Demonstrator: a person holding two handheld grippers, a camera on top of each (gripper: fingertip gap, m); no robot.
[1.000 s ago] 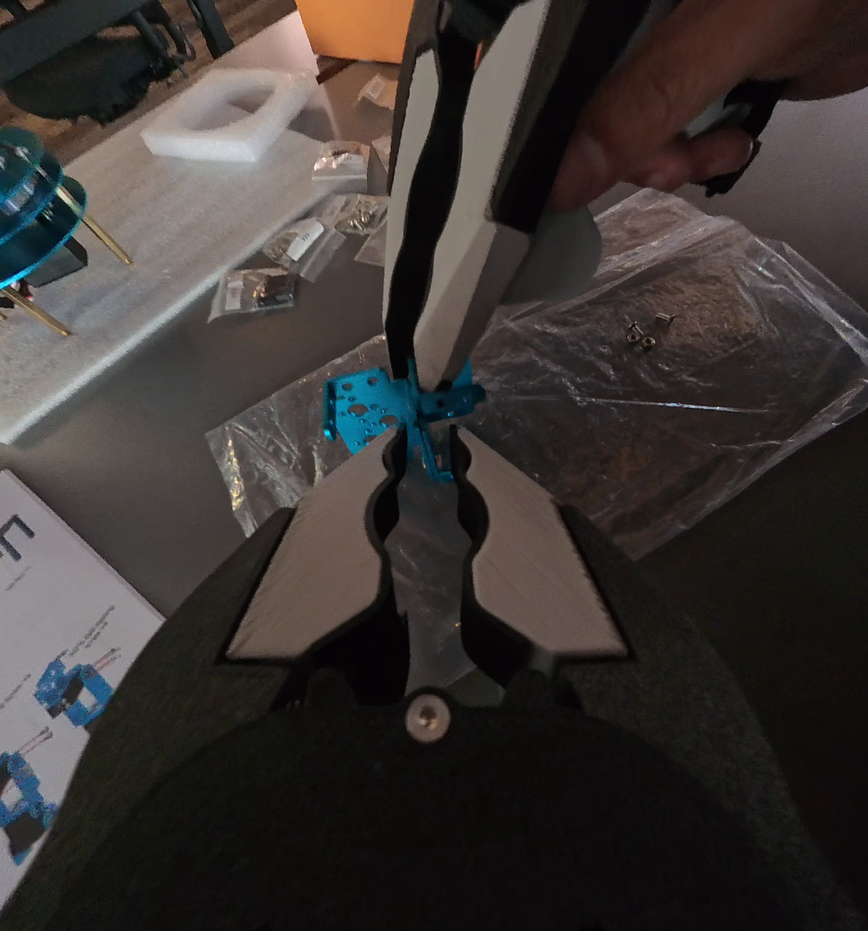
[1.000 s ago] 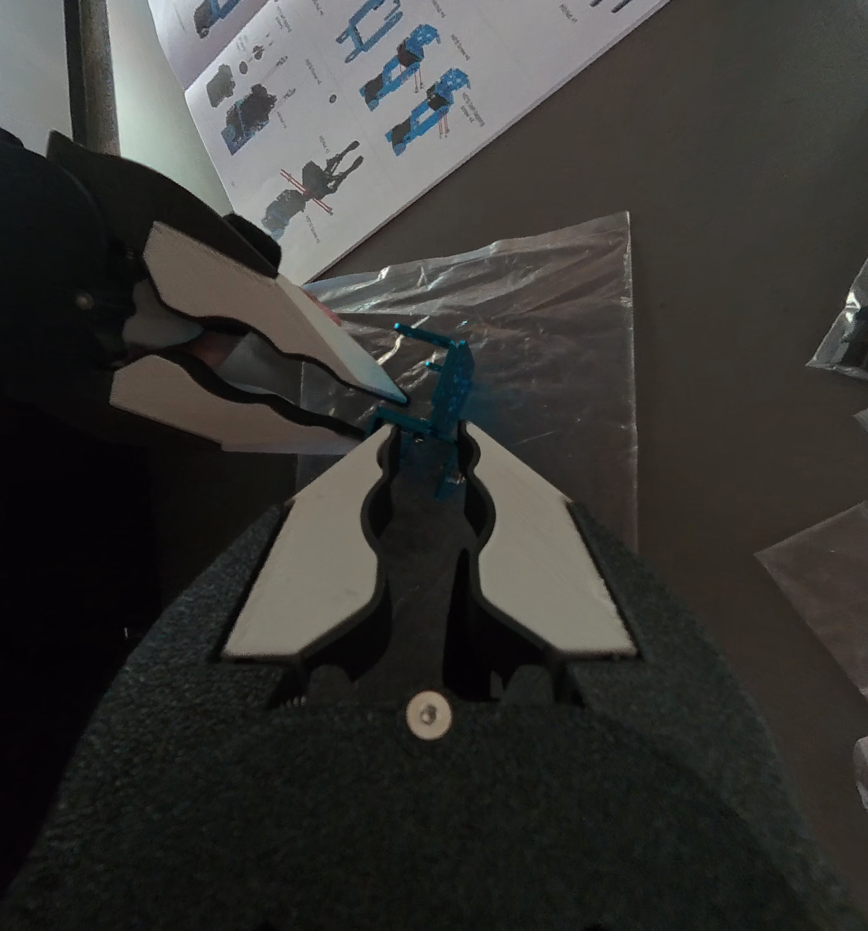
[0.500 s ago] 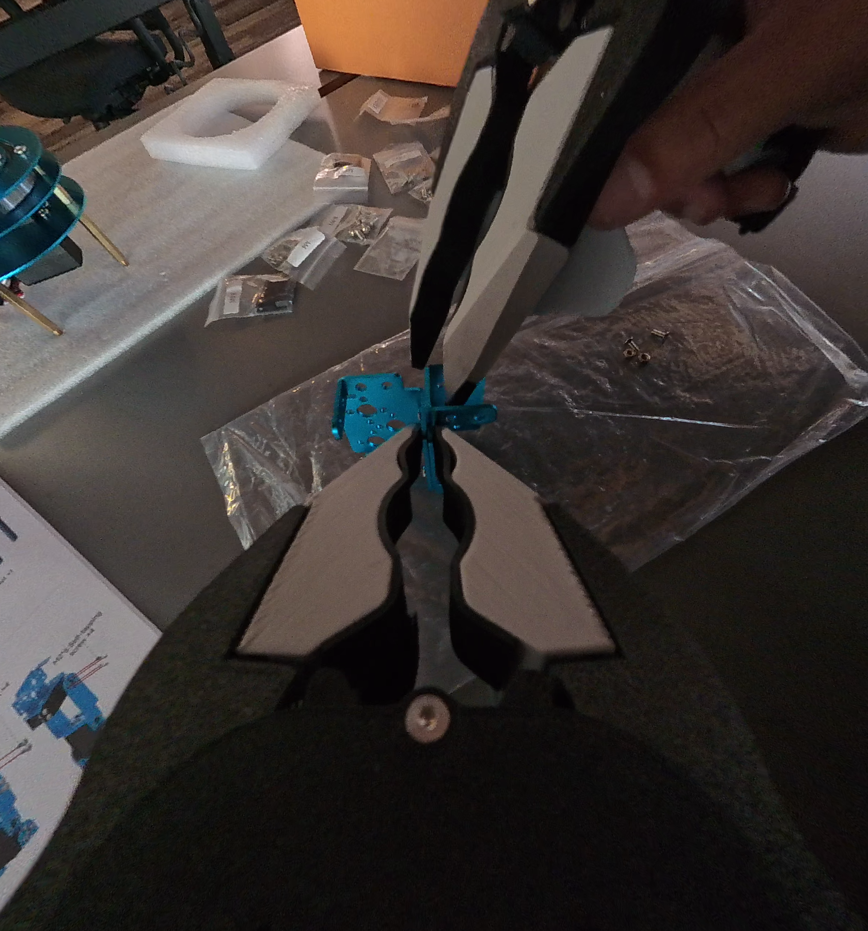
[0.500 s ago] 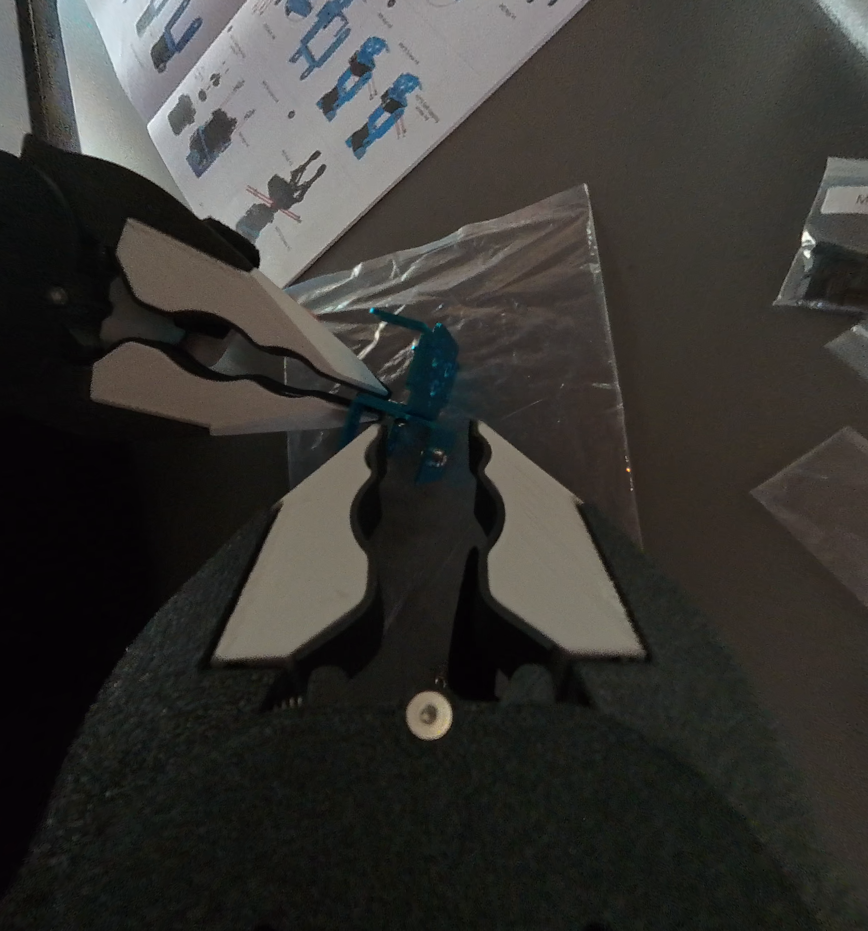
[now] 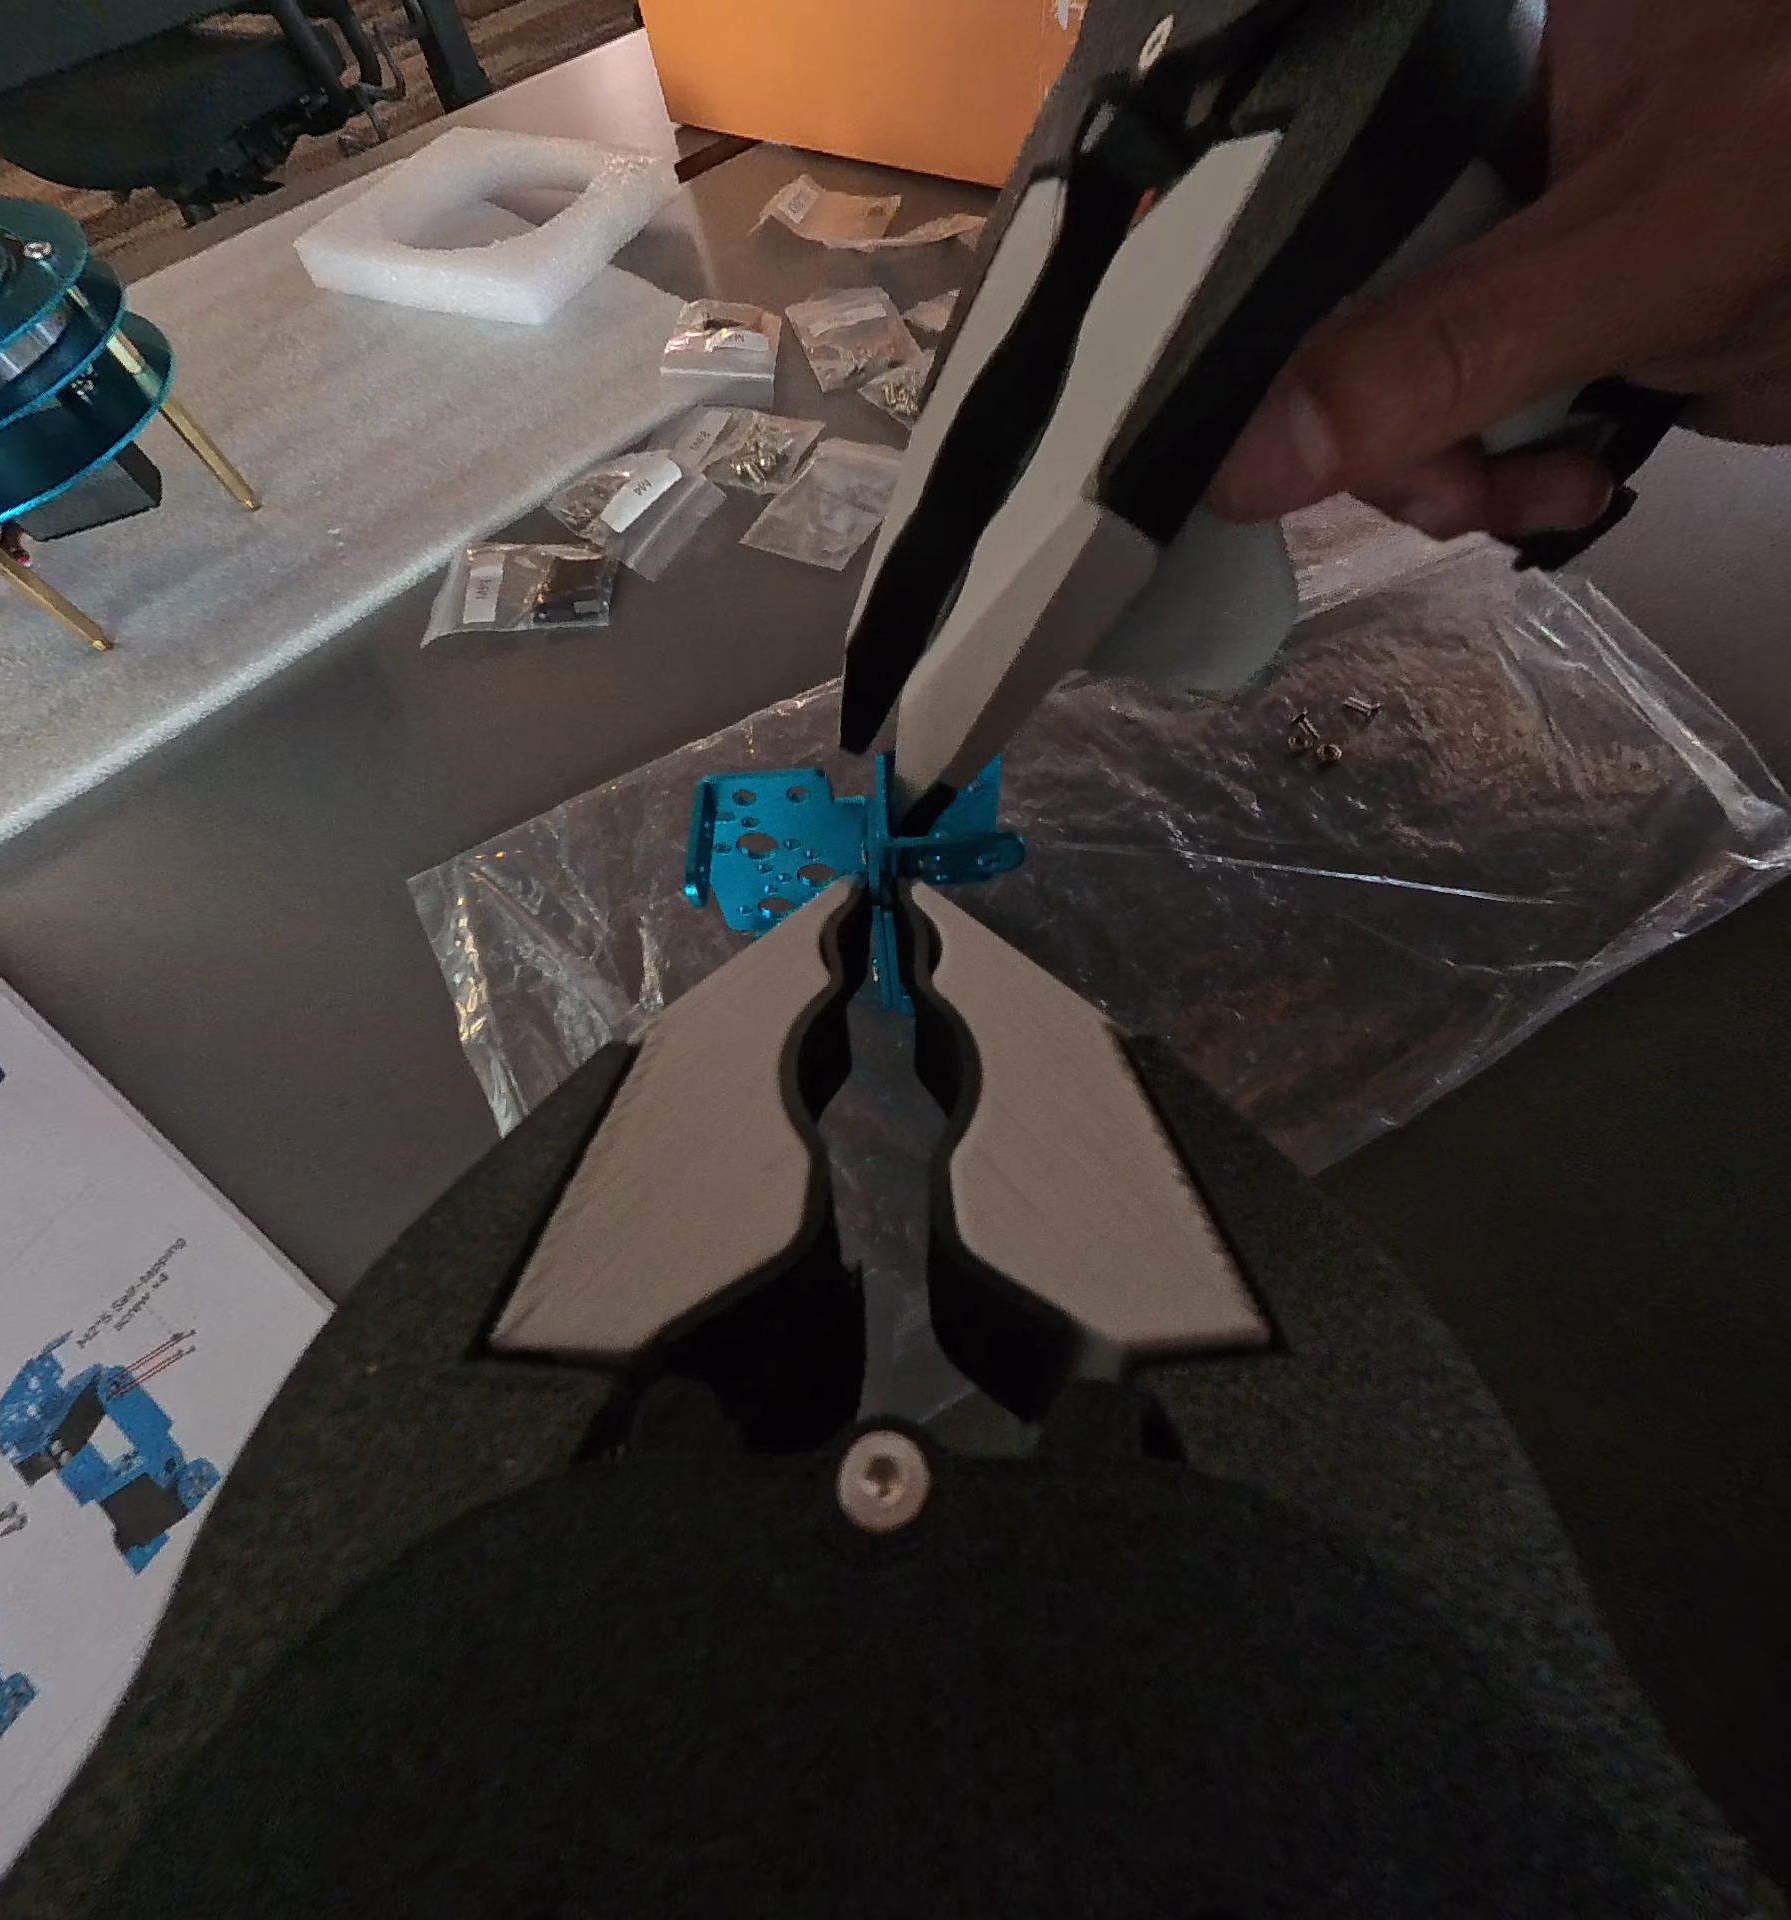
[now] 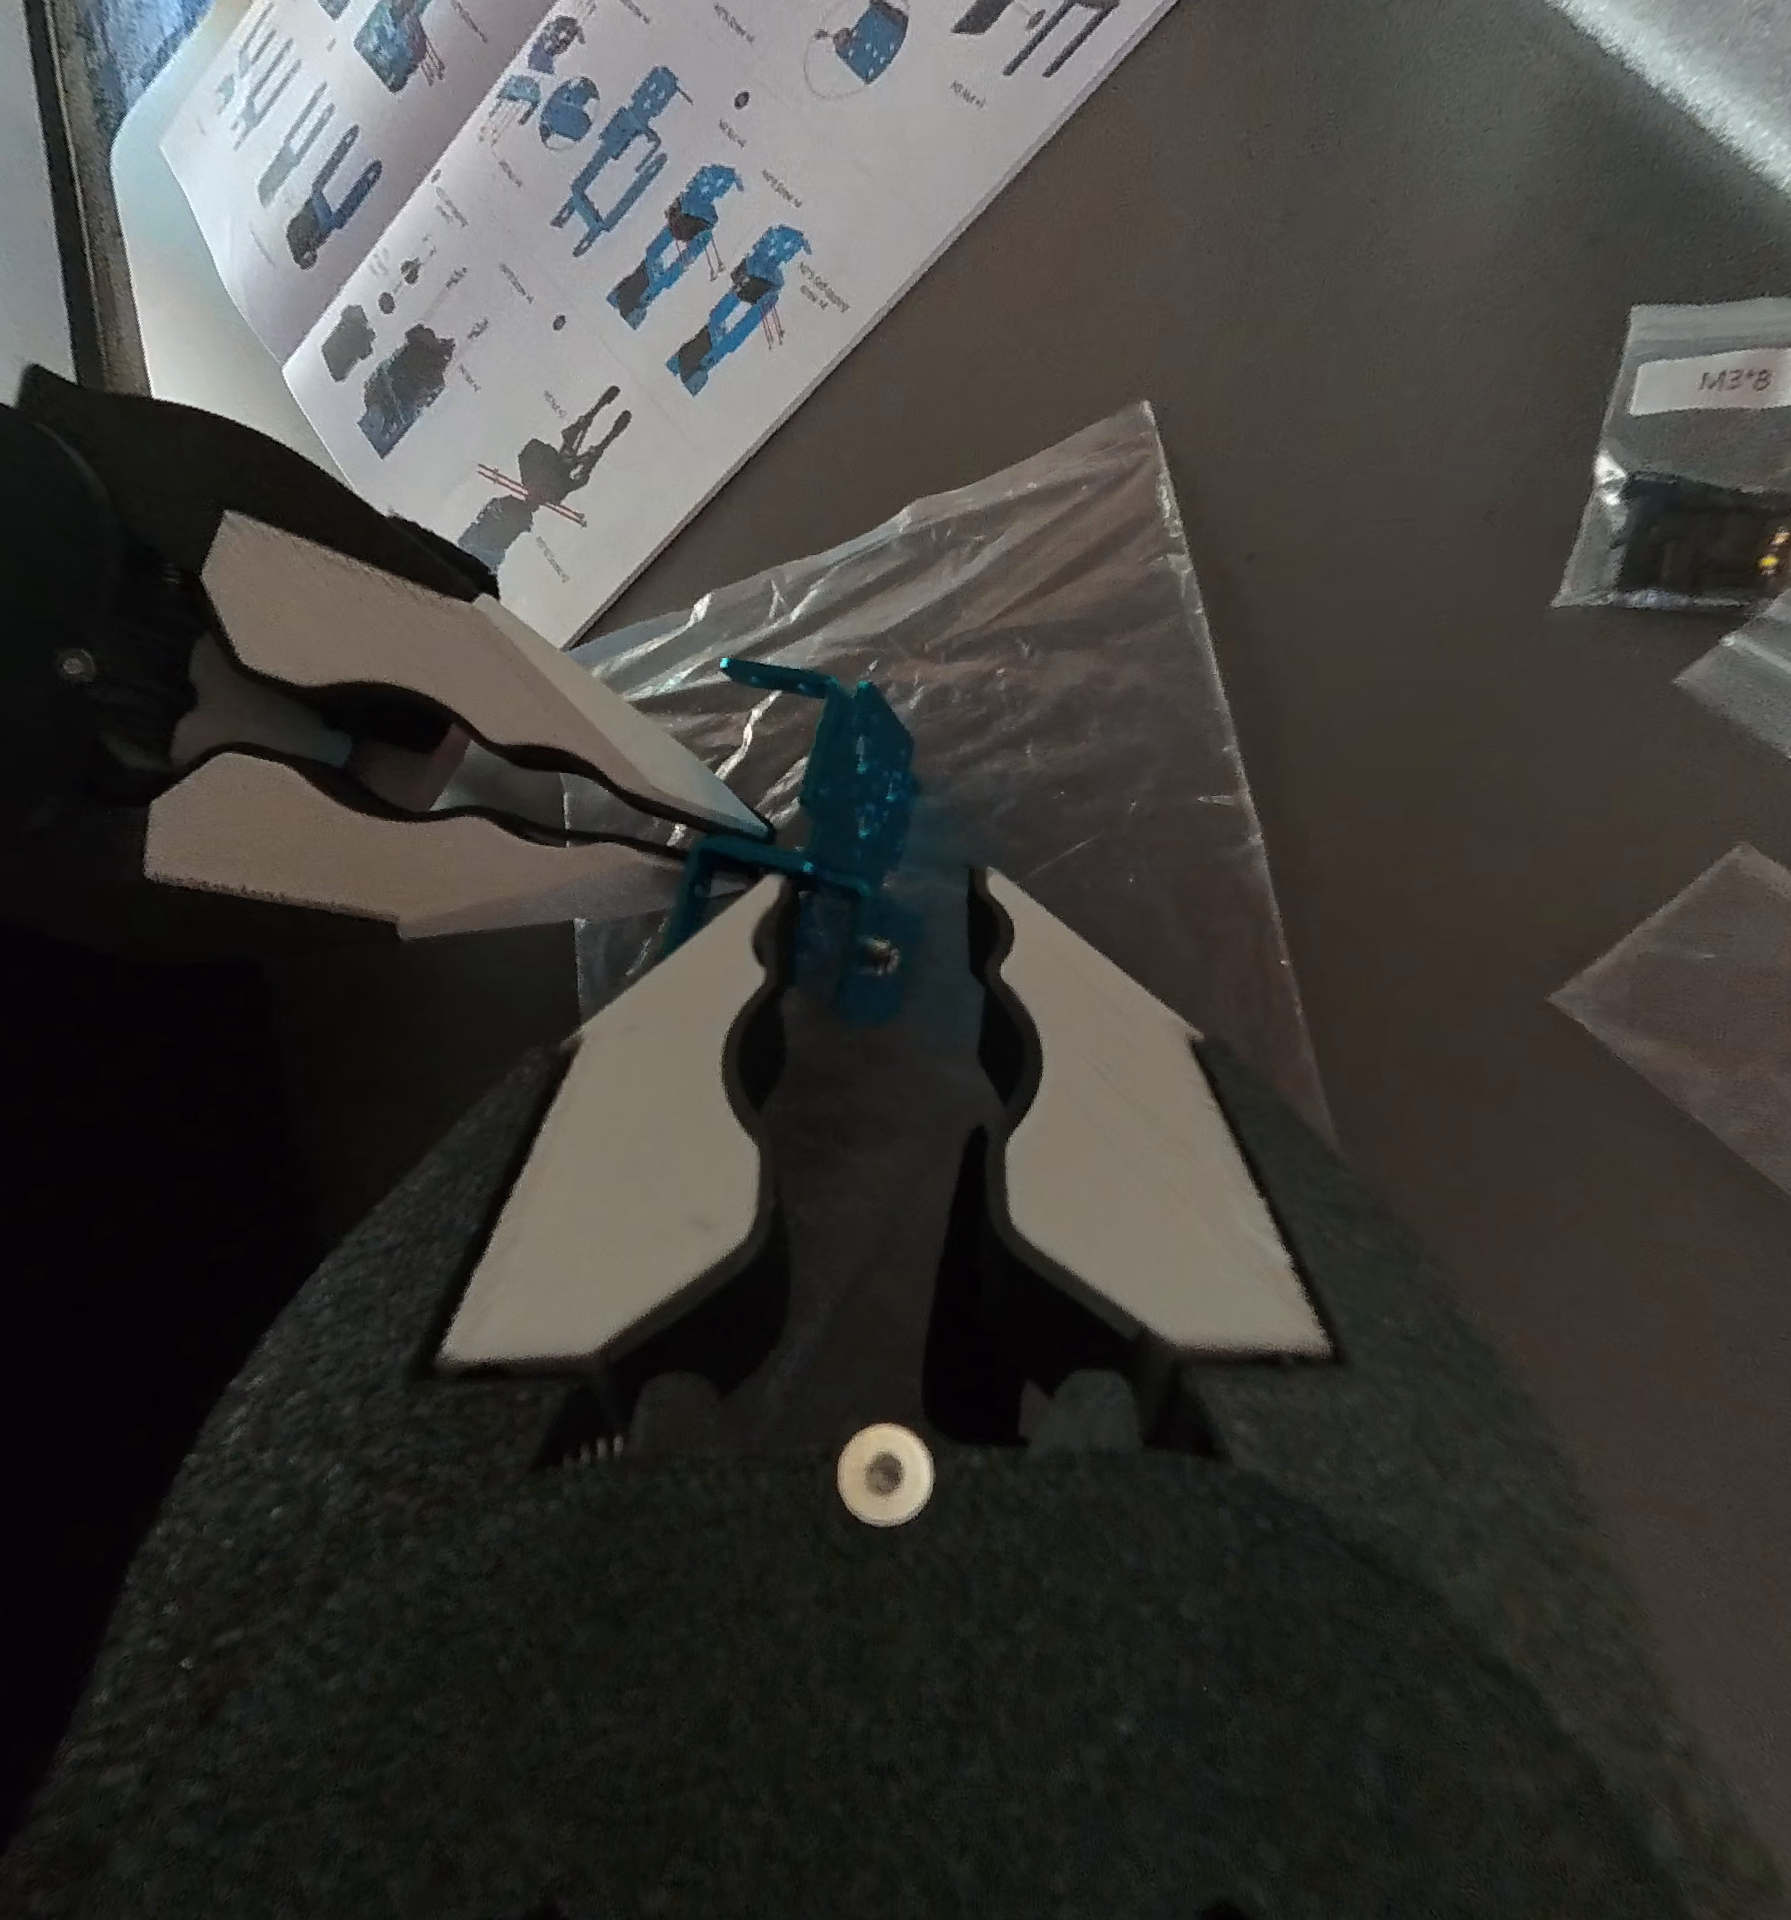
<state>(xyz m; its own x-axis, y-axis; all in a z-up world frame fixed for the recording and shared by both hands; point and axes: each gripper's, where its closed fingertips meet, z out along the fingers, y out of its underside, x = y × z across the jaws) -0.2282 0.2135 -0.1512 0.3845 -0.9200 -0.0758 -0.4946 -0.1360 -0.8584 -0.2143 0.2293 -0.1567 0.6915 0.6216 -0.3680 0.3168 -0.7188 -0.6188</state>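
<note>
A small blue metal bracket [image 5: 766,842] with several holes hangs just above a clear plastic bag [image 5: 1338,935]. My left gripper [image 5: 883,896] is shut on its thin middle flange. My right gripper [image 5: 891,774], held by a hand [image 5: 1545,312], comes down from above with its tips astride the same flange. In the right wrist view the bracket [image 6: 865,769] sits between the right gripper's [image 6: 875,881] fingers, which stand a little apart: it is against the left finger with a gap to the right one. A screw shows on the bracket's lower tab. The left gripper [image 6: 725,847] pinches the bracket from the left.
An illustrated instruction sheet [image 5: 60,1351] [image 6: 662,208] lies at the left. Small bags of hardware [image 5: 725,343] [image 6: 1691,488] are scattered behind, and loose screws [image 5: 1322,732] lie on the clear bag. A white foam frame [image 5: 475,223], a blue disc assembly on brass legs [image 5: 18,364] and an orange box [image 5: 849,73] stand farther back. Less than 4 cm separates the two grippers' tips.
The right gripper has tilted around the bracket, which now looks turned between its fingers with the screw showing. The left gripper's hold looks the same. Both views have shifted slightly over the table.
</note>
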